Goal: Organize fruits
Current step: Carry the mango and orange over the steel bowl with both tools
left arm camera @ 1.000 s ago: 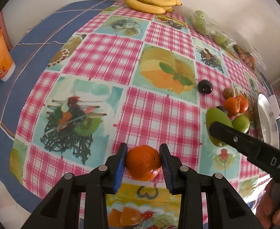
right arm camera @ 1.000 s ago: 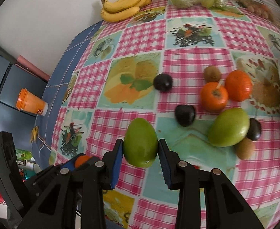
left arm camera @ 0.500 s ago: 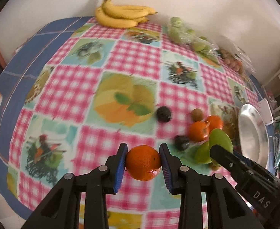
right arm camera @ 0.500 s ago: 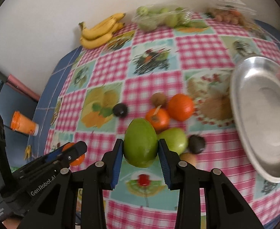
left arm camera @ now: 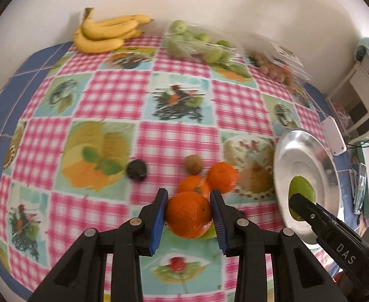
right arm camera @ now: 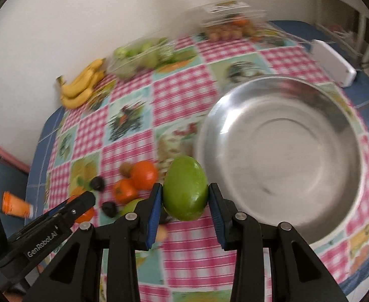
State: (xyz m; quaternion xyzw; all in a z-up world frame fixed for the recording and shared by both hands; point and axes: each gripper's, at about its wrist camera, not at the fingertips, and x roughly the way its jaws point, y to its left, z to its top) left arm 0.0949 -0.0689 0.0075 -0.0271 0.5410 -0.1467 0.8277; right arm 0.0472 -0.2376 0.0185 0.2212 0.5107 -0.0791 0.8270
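Between the blue pads of the left gripper (left arm camera: pixel 189 215) sits an orange (left arm camera: pixel 188 214), pinched on both sides and held clear of the tablecloth (left arm camera: pixel 119 93). Just past it at 12 o'clock lie two more oranges (left arm camera: pixel 221 177), touching each other, with a kiwi (left arm camera: pixel 192 164) beside them at 11 o'clock and a dark plum (left arm camera: pixel 136 170) farther off at 10 o'clock. A green fruit peeks out under the held orange, too hidden to name.

The right gripper (right arm camera: pixel 185 207) likewise clamps its pads on a green mango (right arm camera: pixel 185 192), held upright above the cloth just at the near rim of the steel bowl (right arm camera: pixel 280 156), which fills the view from 12 to 3 o'clock. In the left wrist view the mango shows against the bowl's inside at 3 o'clock. At 9 o'clock from the mango the loose oranges, plums and kiwi cluster together.

At the far edge by the wall lie a bunch of bananas (left arm camera: pixel 106 34), a clear bag of green fruit (left arm camera: pixel 197 42) and a blurred plastic punnet (left arm camera: pixel 275 63) of small fruit. An orange cup (right arm camera: pixel 17 205) stands off the table at 9 o'clock.
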